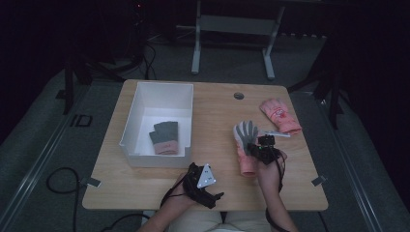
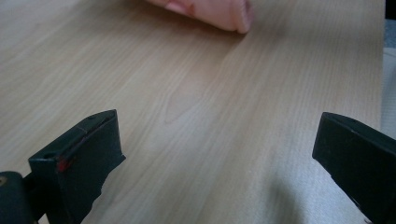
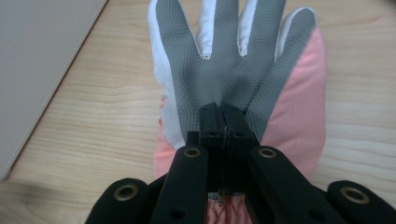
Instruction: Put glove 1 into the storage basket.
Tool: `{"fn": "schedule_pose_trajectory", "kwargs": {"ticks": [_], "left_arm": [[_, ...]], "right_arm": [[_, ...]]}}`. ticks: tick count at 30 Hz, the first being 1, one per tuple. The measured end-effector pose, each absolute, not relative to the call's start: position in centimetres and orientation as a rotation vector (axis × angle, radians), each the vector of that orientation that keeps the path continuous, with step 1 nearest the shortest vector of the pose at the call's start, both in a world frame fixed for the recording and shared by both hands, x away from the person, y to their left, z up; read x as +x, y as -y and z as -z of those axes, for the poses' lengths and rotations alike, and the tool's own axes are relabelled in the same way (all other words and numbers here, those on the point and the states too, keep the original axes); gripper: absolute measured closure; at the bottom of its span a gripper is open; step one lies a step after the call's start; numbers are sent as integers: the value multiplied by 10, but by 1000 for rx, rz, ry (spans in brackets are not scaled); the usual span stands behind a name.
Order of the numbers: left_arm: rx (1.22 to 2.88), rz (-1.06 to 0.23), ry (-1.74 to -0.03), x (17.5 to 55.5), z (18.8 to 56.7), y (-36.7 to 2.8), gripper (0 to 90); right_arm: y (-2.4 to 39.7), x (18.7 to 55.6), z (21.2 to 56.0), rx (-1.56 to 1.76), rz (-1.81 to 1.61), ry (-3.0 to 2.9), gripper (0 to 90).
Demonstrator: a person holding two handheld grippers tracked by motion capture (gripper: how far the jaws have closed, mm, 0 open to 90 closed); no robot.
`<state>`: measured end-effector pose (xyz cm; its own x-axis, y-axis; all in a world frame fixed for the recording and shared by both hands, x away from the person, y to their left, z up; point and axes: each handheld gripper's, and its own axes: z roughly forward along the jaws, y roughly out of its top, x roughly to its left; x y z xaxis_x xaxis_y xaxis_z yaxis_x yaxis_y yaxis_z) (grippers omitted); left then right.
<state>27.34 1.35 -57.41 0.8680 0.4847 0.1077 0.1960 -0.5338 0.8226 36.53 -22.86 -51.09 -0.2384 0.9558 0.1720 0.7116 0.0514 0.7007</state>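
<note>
White bin (image 1: 145, 104) at bench (image 1: 212, 108) left, a grey-and-pink glove (image 1: 163, 137) lying inside it. Left tool (image 1: 205, 186) rests at the near edge, jaws spread wide over bare wood, nothing between them. Right of centre, right tool (image 1: 258, 145) has its jaws pinched together on the grey-palmed pink glove (image 3: 233, 70), which lies palm up with fingers pointing away; a second pink glove (image 1: 280, 115) lies farther back right, apart.

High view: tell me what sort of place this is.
Probably a lab or studio set up for recording: a lone wooden table lit in a dark room, cables trailing over grey carpet, and a white desk frame behind it.
</note>
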Motion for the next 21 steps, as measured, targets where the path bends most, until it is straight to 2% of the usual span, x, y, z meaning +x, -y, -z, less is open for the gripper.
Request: {"fn": "schedule_pose_trajectory", "kwargs": {"ticks": [5, 12, 15, 17, 21], "left_arm": [[2140, -395, -486, 274, 576, -12, 11], [2133, -383, -488, 274, 575, -13, 11], [2132, -374, -490, 274, 576, -14, 11], [2132, -365, -489, 274, 576, -14, 11], [2135, -364, -487, 275, 576, -13, 11]], "right_arm": [[212, 374, 531, 1716, -964, -2021, 876], [207, 374, 540, 1678, -925, -2025, 845], [206, 373, 536, 1651, -921, -2038, 800], [210, 368, 524, 1607, -960, -2038, 730], [219, 362, 508, 1556, -1016, -2019, 719]]}}
